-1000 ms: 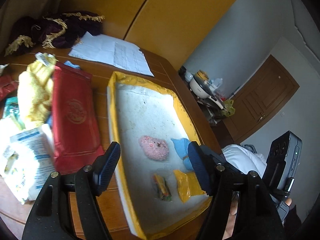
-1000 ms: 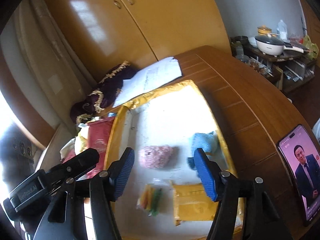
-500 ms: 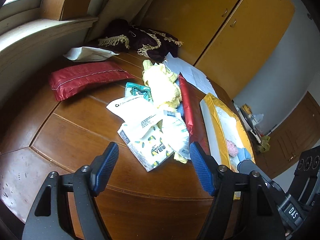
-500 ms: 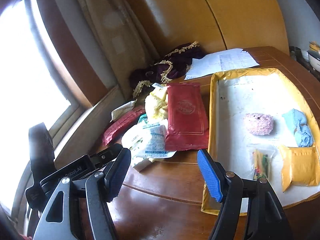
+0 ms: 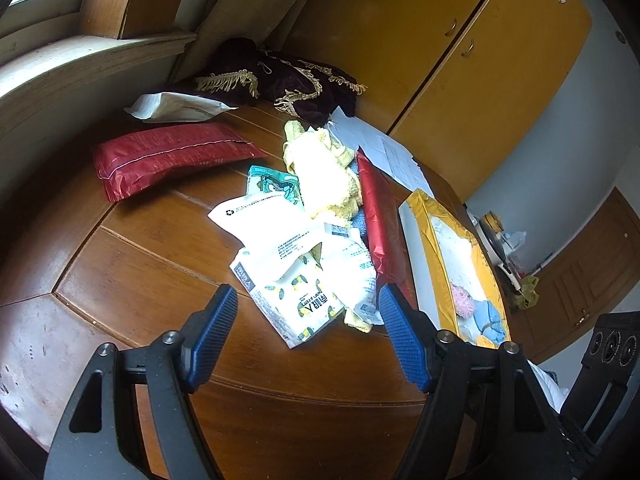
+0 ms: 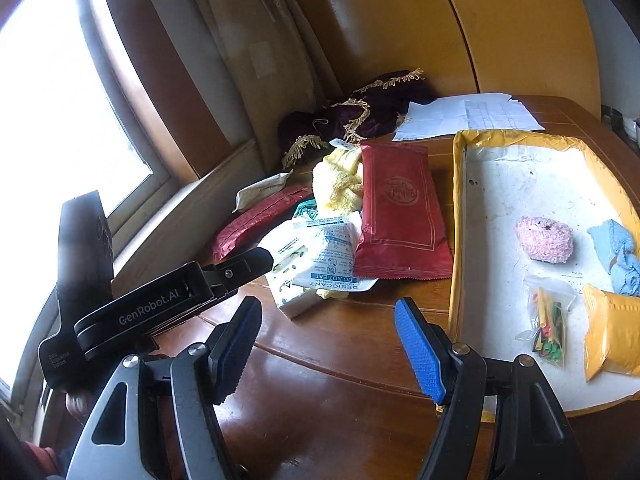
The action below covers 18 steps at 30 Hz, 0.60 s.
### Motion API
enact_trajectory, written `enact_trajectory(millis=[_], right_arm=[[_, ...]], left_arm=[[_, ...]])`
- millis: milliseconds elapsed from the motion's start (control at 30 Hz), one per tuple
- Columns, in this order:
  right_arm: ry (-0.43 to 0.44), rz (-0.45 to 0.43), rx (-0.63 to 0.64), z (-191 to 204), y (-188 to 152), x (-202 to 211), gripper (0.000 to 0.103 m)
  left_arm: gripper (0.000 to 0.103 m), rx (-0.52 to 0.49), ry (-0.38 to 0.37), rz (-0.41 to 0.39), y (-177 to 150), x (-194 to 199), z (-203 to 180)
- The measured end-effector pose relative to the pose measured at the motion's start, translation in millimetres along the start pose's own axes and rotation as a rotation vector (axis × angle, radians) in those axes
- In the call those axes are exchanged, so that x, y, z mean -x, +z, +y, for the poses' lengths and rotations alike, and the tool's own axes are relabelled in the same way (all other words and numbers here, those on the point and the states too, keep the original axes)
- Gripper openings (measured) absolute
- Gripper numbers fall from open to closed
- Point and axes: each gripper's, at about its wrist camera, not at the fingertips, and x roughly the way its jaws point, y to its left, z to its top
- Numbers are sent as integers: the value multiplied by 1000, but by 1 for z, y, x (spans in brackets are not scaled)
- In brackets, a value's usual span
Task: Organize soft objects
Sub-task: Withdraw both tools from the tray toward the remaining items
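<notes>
Nearest the cameras, the left gripper (image 5: pixel 306 334) and the right gripper (image 6: pixel 326 346) both hang over bare wood of the round table (image 5: pixel 132 264) with their blue pads spread wide and nothing between them.

Just beyond the left gripper lies the unsorted heap: a white lemon-print pouch (image 5: pixel 298 300) at the front, a white desiccant packet (image 6: pixel 332 262) lying on it, and a yellow towel (image 5: pixel 326 178) behind them. A red foil pack (image 6: pixel 398 220) leans on the heap's right side, close beside the tray. A second red foil pack (image 5: pixel 168 156) and a white pouch (image 5: pixel 176 106) lie apart, farther toward the window.

To the right, the yellow-rimmed tray (image 6: pixel 456 240) already holds a yellow padded pouch (image 6: pixel 610 328), a clear bag of coloured sticks (image 6: pixel 550 328), a pink fuzzy ball (image 6: pixel 544 238) and a blue cloth (image 6: pixel 618 254).

Judging by this, four pieces are sorted and the larger share remains outside the tray, with no item in hand yet. At the far edge sit a dark fringed cloth (image 5: pixel 276 76) and paper sheets (image 6: pixel 468 114), which may not belong to the job.
</notes>
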Motion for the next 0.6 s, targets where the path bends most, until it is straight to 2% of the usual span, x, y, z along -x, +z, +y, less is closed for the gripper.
enact_trajectory(millis=[600], right_arm=[[21, -15, -62, -10, 0, 7, 71]], left_arm=[[73, -67, -12, -36, 0, 10, -17]])
